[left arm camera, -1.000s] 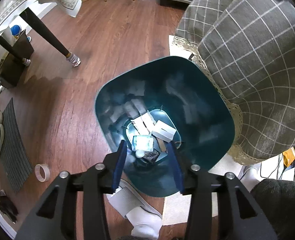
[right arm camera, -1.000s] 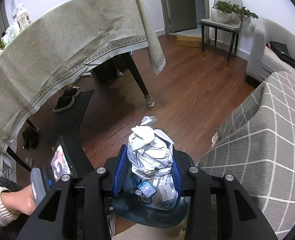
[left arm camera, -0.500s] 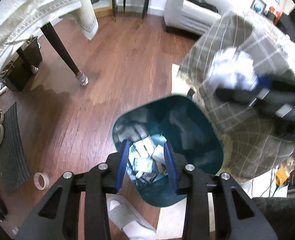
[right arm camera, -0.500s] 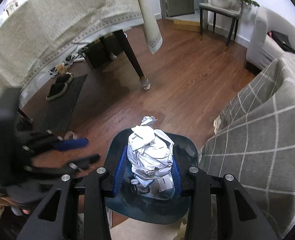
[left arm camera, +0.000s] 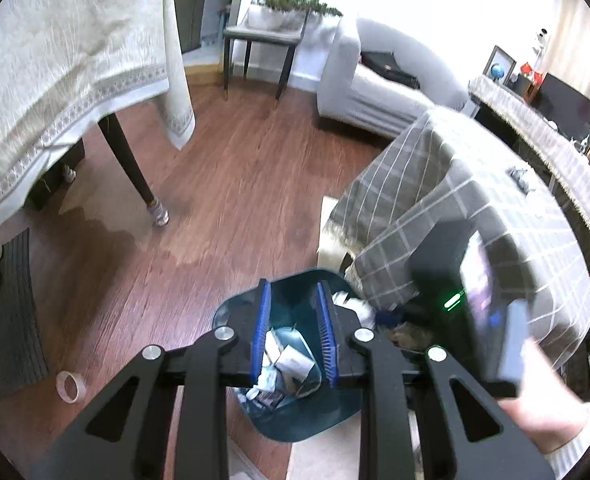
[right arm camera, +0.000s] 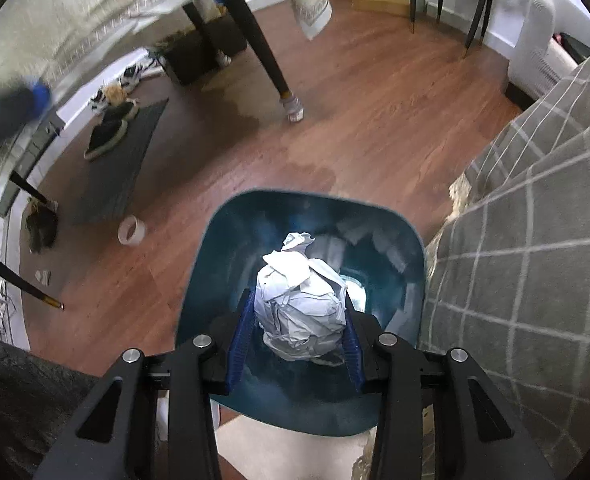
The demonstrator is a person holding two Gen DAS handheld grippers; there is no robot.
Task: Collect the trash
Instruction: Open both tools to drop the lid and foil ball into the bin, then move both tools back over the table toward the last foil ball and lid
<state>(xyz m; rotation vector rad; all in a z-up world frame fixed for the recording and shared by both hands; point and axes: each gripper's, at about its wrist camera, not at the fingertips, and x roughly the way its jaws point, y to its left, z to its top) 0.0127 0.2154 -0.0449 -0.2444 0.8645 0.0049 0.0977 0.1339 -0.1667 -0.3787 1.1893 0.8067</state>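
Wood floor: one teal bin, one tape roll at its nine o'clock. Right gripper clamps one crumpled paper ball; left gripper, empty, jaws narrow, just been closing.

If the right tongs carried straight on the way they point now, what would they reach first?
Probably the inside of the teal bin. The right tongs, shut on the crumpled paper ball, point down into its open mouth, so the ball would likely meet the trash at the bottom first. That trash is mostly hidden; depth is unclear.
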